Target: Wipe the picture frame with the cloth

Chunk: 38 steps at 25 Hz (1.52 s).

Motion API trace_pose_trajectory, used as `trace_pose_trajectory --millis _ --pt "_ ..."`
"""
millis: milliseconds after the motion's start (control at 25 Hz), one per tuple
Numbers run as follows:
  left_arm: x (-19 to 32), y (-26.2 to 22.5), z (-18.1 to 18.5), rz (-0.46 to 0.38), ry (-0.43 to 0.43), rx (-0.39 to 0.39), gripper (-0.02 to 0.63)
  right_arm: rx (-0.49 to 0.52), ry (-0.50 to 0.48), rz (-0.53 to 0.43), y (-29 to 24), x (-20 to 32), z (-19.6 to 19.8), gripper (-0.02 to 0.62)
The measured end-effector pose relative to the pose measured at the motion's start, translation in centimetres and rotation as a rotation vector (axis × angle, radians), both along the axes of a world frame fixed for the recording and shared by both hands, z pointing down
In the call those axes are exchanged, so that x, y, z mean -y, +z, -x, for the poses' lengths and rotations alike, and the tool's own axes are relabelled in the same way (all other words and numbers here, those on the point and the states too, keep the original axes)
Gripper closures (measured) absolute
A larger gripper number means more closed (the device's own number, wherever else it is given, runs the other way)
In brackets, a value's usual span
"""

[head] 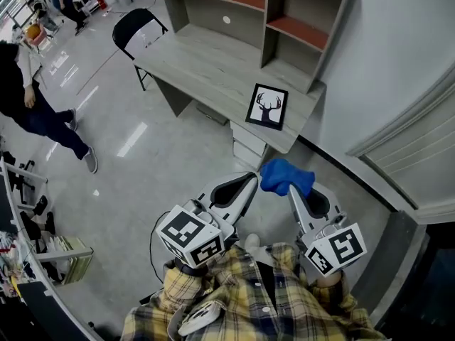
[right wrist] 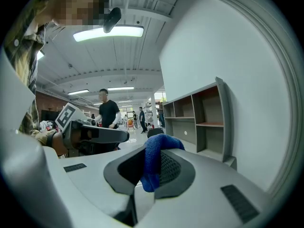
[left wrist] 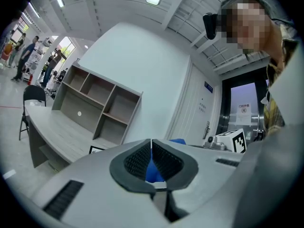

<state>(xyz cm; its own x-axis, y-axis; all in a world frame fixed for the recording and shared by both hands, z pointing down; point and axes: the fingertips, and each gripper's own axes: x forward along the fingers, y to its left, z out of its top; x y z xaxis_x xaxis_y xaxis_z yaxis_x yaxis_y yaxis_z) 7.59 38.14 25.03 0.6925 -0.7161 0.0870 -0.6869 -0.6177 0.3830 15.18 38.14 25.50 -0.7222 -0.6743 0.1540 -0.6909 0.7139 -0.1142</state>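
Observation:
The picture frame (head: 267,106), black with a deer print on white, lies flat on the near corner of the grey desk (head: 213,66); a corner of the frame (left wrist: 97,150) peeks over the left gripper's body. My right gripper (head: 292,188) is shut on a blue cloth (head: 286,175), which bunches up over its tip (right wrist: 153,163). My left gripper (head: 249,180) is shut with nothing in it, its pads pressed together (left wrist: 151,156). Both are held near my chest, well short of the desk and frame.
The desk carries a shelf unit (head: 284,9) against the white wall. A black chair (head: 135,27) stands at the desk's far end. A person (head: 35,112) walks on the glossy floor at left. Shelves with items (head: 50,251) stand at lower left.

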Motion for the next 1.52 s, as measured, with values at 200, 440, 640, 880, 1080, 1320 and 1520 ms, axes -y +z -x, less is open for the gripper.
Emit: trace_pose_trajectory --millis 200,440,640,880,1080,1320,1520 --pt "5.3 -0.2 4.8 -0.005 0.003 -0.007 0.594 -0.004 0.013 -0.006 -0.3 5.1 4.6 0.554" --pt "11.2 -0.1 11.5 -0.002 0.027 0.002 0.592 -0.001 0.073 -0.01 -0.5 11.1 10.3 0.554" --pt "13.8 0.8 15.3 0.04 0.047 -0.009 0.592 -0.026 0.139 0.027 0.2 13.6 12.6 0.554" --pt "16.5 3.6 17.0 0.116 0.066 -0.028 0.592 -0.068 0.2 0.089 2.3 16.6 12.5 0.554" --pt "20.1 5.0 15.8 0.145 0.091 -0.034 0.594 -0.087 0.223 0.11 3.4 19.9 11.2 0.554" --pt "26.8 4.9 13.5 0.129 0.118 -0.024 0.592 -0.077 0.239 0.104 3.9 26.4 9.1 0.554" --pt "33.8 3.2 10.9 0.084 0.126 -0.014 0.593 -0.06 0.22 0.057 2.6 33.2 7.6 0.554"
